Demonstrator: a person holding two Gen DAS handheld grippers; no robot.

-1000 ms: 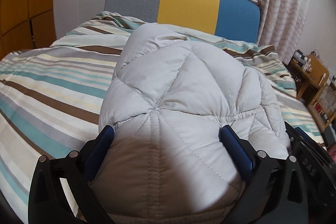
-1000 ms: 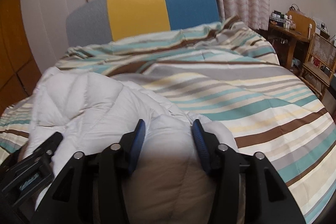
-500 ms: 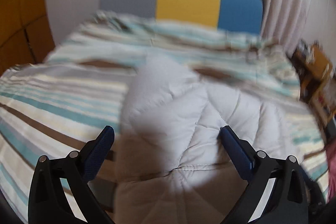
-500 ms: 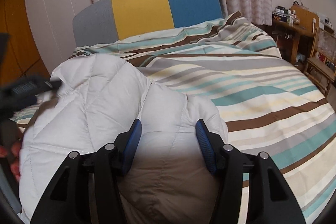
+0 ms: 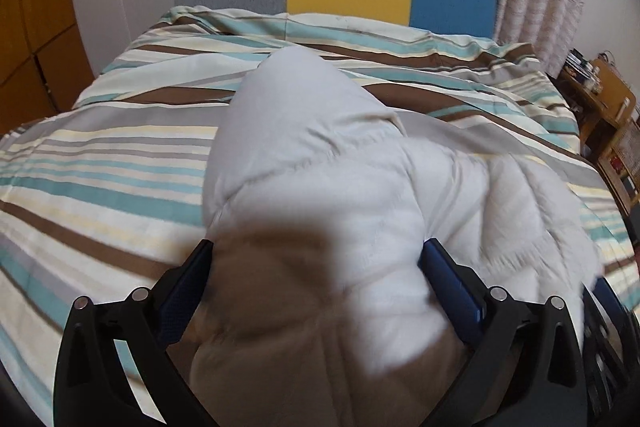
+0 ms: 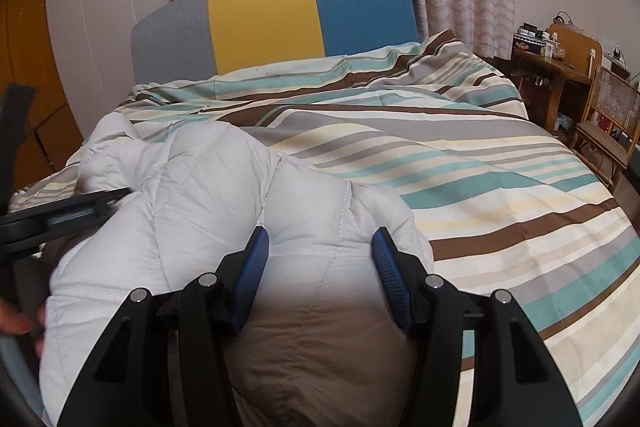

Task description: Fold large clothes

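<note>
You've got the puffy white quilted jacket (image 5: 344, 195) bunched into a lump on the striped bed (image 5: 100, 163), near the foot end, and both tools are right on it. Your left gripper (image 5: 316, 287) has its fingers spread wide with a fat wad of padding bulging between them; the pads look like they touch the fabric, but I can't tell if they're really pinching. Your right gripper (image 6: 320, 267) sits narrower, straddling a puffy seam ridge, and same deal: grasping or just resting, can't say.

Looks to me like you're mid-fold, compacting the bundle. Next move probably calls for a firm bite on one edge and flattening it, since down like this springs back.
</note>
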